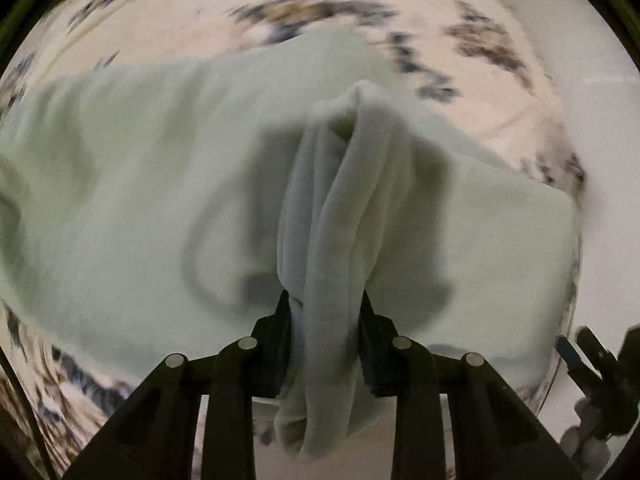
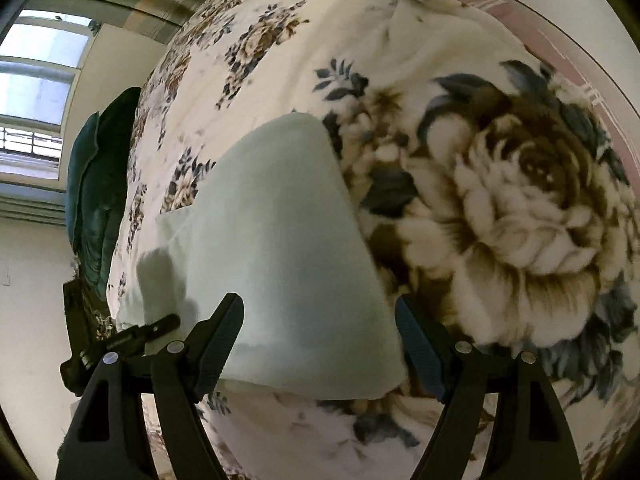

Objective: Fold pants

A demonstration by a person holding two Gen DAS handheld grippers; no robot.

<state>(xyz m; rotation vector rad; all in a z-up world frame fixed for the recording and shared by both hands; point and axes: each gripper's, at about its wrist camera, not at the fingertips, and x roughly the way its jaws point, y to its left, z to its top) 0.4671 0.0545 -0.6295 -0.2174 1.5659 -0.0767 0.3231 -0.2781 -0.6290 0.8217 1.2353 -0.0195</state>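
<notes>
I've got the left gripper clamped on a bunched fold of the pale green pants, pinching several layers so the fold lifts as one piece; the rest lies flat on the floral blanket. Right gripper is wide open, holding nothing, jaws straddling the near folded edge. Blanket right of that edge is bare, room to carry the fold over

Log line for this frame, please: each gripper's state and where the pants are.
left gripper: shut on pants bunch | right gripper: open over pants | pants: on floral blanket
</notes>
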